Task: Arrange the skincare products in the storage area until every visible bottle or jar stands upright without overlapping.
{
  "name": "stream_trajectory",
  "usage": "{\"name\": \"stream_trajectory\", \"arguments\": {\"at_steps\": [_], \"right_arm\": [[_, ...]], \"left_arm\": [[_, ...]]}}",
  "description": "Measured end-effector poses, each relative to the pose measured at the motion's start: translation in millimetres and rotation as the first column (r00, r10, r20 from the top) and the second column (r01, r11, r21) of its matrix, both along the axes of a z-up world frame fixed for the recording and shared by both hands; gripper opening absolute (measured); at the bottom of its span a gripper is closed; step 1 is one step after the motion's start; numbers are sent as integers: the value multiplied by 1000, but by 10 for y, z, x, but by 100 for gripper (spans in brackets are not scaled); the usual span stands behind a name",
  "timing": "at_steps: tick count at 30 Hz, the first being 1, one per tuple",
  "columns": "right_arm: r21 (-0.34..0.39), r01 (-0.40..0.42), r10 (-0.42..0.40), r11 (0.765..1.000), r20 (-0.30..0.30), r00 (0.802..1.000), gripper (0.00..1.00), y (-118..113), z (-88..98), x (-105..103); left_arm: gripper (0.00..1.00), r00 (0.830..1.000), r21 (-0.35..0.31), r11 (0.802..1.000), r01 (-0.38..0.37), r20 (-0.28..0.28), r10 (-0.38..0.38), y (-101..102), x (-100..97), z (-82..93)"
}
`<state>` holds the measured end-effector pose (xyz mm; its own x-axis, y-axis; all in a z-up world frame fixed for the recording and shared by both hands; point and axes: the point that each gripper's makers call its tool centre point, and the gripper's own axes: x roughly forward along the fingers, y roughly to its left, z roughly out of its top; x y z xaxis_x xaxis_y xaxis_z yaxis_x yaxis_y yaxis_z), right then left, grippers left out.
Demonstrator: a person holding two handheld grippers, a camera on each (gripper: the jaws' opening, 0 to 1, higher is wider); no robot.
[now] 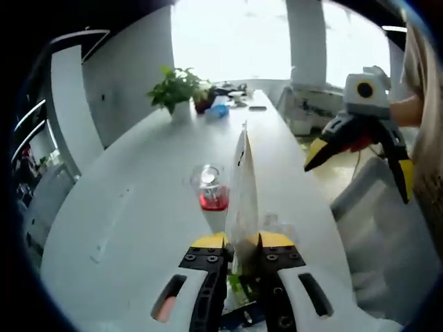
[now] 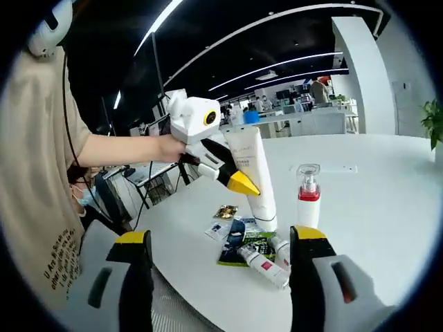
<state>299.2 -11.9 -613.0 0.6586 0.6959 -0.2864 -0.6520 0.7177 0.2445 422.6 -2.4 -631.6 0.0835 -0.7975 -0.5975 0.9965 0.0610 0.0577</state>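
A tall white tube (image 2: 255, 173) stands cap-down on the white table (image 2: 374, 207), leaning slightly, and my left gripper (image 1: 242, 243) is shut on its flat body (image 1: 242, 187). In the right gripper view the left gripper (image 2: 239, 181) reaches the tube from the left. Just beyond the tube a clear pump bottle with a red band (image 1: 212, 190) (image 2: 308, 197) stands upright. A small white bottle with a red label (image 2: 263, 266) lies flat near the table edge. My right gripper (image 2: 221, 235) hangs open above these items, off the table's right side (image 1: 360, 162).
Flat sachets (image 2: 223, 211) and a green packet (image 2: 246, 247) lie by the tube's base. A potted plant (image 1: 176, 90) and small items sit at the table's far end. White chairs (image 1: 374, 207) stand along the right edge. A person's arm (image 2: 124, 149) holds the left gripper.
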Motion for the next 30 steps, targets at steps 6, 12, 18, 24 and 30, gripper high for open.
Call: {"name": "stream_trajectory", "arguments": {"at_steps": [6, 12, 18, 24, 30], "right_arm": [[6, 43, -43, 999, -40, 998, 85, -44, -175, -21], [25, 76, -75, 997, -64, 995, 86, -69, -254, -36], [20, 82, -80, 996, -86, 993, 85, -48, -328, -56], [31, 98, -95, 995, -87, 992, 85, -69, -324, -24], [28, 98, -95, 995, -93, 991, 86, -71, -343, -26]], "left_arm": [[12, 1000, -3, 1000, -11, 6, 11, -56, 184, -127], [12, 1000, -1, 1000, -17, 3, 17, -126, 279, -259], [12, 1000, 0, 1000, -19, -1, 19, -170, 320, -374], [12, 1000, -2, 1000, -24, -11, 24, -206, 330, -446], [12, 1000, 10, 1000, -22, -11, 22, -209, 310, -506]]}}
